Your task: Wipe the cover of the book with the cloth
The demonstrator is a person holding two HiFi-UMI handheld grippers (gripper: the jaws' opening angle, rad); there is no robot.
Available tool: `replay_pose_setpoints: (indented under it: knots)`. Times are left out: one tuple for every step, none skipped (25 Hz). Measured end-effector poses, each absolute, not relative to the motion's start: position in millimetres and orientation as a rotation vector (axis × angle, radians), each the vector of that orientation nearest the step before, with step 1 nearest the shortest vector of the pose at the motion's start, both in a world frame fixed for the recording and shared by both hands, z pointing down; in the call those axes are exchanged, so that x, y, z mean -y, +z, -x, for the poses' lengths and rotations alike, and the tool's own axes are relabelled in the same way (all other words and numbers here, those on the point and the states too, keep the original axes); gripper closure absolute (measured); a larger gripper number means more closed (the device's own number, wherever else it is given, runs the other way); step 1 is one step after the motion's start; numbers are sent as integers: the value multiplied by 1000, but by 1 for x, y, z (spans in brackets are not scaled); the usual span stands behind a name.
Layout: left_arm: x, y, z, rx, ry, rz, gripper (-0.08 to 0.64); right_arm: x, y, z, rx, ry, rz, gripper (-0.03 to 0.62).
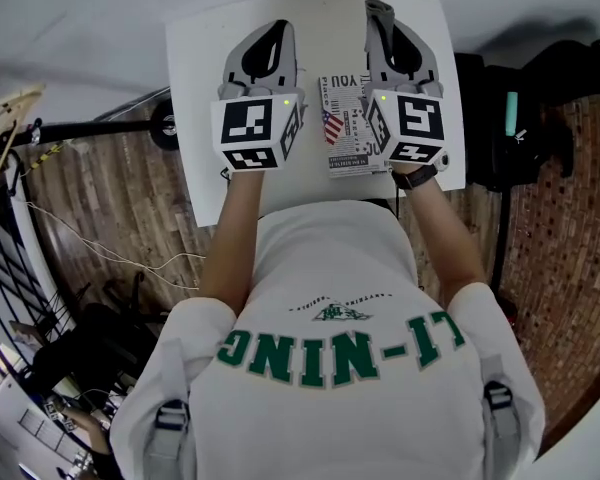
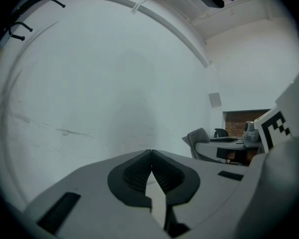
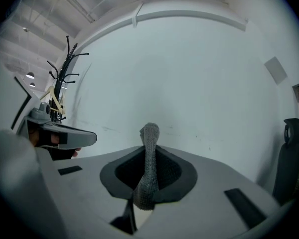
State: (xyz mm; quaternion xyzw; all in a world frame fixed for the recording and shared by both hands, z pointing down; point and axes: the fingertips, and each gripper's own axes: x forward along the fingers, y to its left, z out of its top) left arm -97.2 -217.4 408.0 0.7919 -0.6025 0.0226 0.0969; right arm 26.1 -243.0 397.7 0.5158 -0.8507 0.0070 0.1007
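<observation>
the left gripper (image 2: 151,156) has its jaws pressed together with nothing between them; its view looks past the tips at a bare white wall (image 2: 104,83). the right gripper (image 3: 149,151) is clamped on the cloth (image 3: 149,163), a grey knitted strip pinched between the dark pads, with one end standing up above the tips and the other bunched below them.

in the head view both grippers are held side by side over a white table (image 1: 195,118), the left gripper (image 1: 270,33) at the left and the right gripper (image 1: 382,13) at the right, jaws pointing away from the person. the cloth (image 1: 377,6) shows as a grey tuft at the right gripper's tips, near the table's far edge.

the book (image 1: 342,118) lies flat on the table between the two grippers, nearer the right one (its right side is covered by that gripper's marker cube). its cover is white with dense print and a small flag. the cloth sits past the book's far edge; whether it touches the table cannot be told. a dark watch (image 1: 415,178) is on the right wrist.
</observation>
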Motion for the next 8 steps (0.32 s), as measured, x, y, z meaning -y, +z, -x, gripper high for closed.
replay_pose_setpoints:
  knots:
    - [221, 408, 100, 1797, 63, -2337, 552, 246, 398, -24, 2512, 15, -1528, 548]
    - [223, 407, 103, 1808, 57, -2329, 552, 249, 397, -23, 2512, 16, -1531, 549]
    - [226, 407, 105, 1816, 49, -2324, 552, 251, 397, -22, 2515, 23, -1532, 548]
    - [228, 405, 107, 1819, 42, -2324, 552, 254, 397, -20, 2520, 31, -1531, 548]
    - [230, 404, 107, 1821, 40, -2326, 552, 255, 397, -18, 2525, 35, -1527, 549]
    - [232, 402, 108, 1822, 41, -2330, 552, 257, 396, -16, 2529, 36, -1522, 548]
    - [232, 401, 109, 1823, 44, -2335, 552, 258, 396, -14, 2533, 35, -1516, 548]
    - [233, 399, 109, 1824, 48, -2339, 552, 259, 395, -12, 2536, 33, -1509, 548]
